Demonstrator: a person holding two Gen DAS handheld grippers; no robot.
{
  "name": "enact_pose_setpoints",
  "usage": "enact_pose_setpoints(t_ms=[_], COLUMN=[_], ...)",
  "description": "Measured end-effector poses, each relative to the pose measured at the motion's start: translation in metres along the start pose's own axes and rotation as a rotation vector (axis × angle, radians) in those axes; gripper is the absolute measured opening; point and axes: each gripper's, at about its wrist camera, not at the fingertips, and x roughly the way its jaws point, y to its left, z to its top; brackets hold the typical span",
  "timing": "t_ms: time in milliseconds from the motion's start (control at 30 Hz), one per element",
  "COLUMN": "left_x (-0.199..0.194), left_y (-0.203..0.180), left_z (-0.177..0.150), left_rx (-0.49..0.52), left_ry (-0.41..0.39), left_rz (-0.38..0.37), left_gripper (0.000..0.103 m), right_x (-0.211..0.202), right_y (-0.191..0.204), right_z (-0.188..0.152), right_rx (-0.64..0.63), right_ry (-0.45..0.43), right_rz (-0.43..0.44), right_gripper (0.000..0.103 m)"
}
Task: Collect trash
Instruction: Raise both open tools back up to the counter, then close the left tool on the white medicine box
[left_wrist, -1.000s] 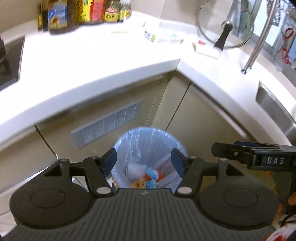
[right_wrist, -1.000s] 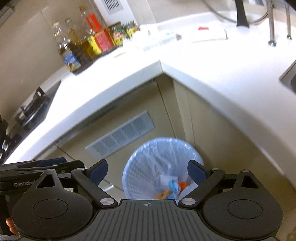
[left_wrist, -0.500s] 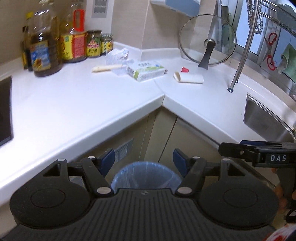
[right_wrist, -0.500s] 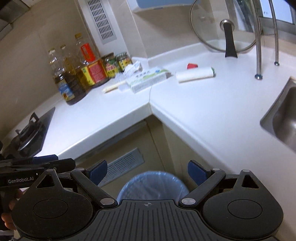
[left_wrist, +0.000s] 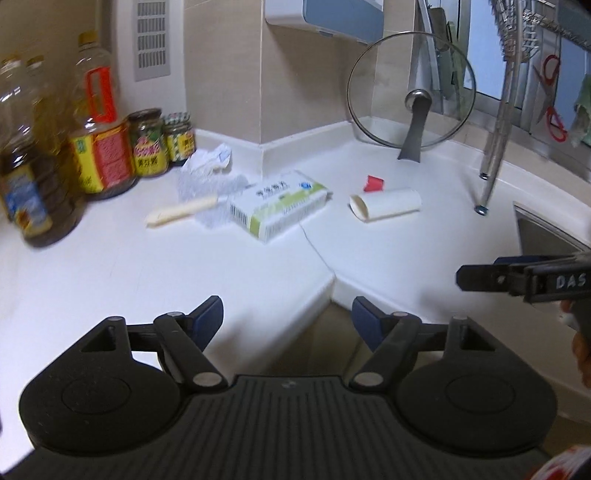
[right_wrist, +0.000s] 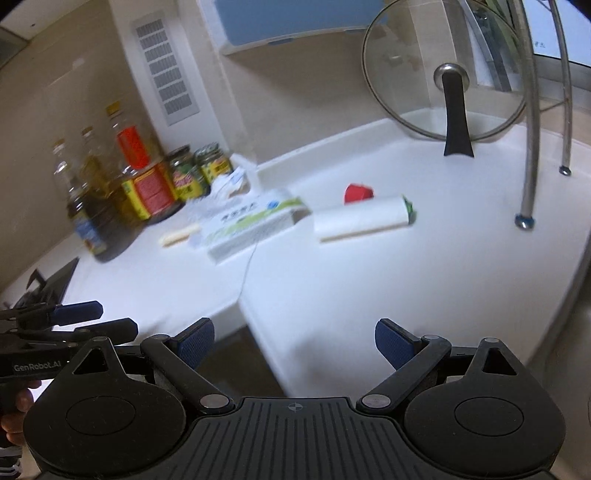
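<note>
On the white corner counter lie a green-and-white carton, a white paper roll, a small red cap, a cream stick and crumpled clear and white wrappers. My left gripper is open and empty at the counter's front edge. My right gripper is open and empty, also short of the counter's corner. The trash bin is out of view.
Oil bottles and jars stand at the back left. A glass lid leans on the back wall. A metal rack leg and the sink are on the right. A stove is at the left.
Both grippers have tilted up from the blue bin under the counter to face the countertop. The bin has dropped out of view. Both stayed open.
</note>
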Motion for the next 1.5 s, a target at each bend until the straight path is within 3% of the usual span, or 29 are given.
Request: enact_pose_setpoints(t_ms=[333, 700, 1067, 1233, 1500], left_x=[0.098, 0.175, 0.173, 0.168, 0.203], left_y=[0.013, 0.016, 0.003, -0.017, -0.021], left_z=[0.058, 0.087, 0.082, 0.084, 0.102], left_rx=[0.09, 0.199, 0.173, 0.184, 0.133], left_ry=[-0.01, 0.038, 0.126, 0.126, 0.179], left_rz=[0.009, 0.01, -0.129, -0.116, -0.059], left_gripper=[0.081, 0.088, 0.087, 0.088, 0.087], right_x=[0.053, 0.081, 0.091, 0.093, 0.093], right_y=[-0.04, -0.076, -0.101, -0.104, -0.102], right_z=[0.051, 0.073, 0.074, 0.075, 0.078], right_rx=[0.023, 0.083, 0.14, 0.137, 0.115], right_ry=[-0.003, 0.026, 0.054, 0.052, 0.036], right_rz=[-0.008, -0.047, -0.055, -0.058, -0.052], right_gripper=[0.093, 0.093, 0.094, 0.093, 0.094])
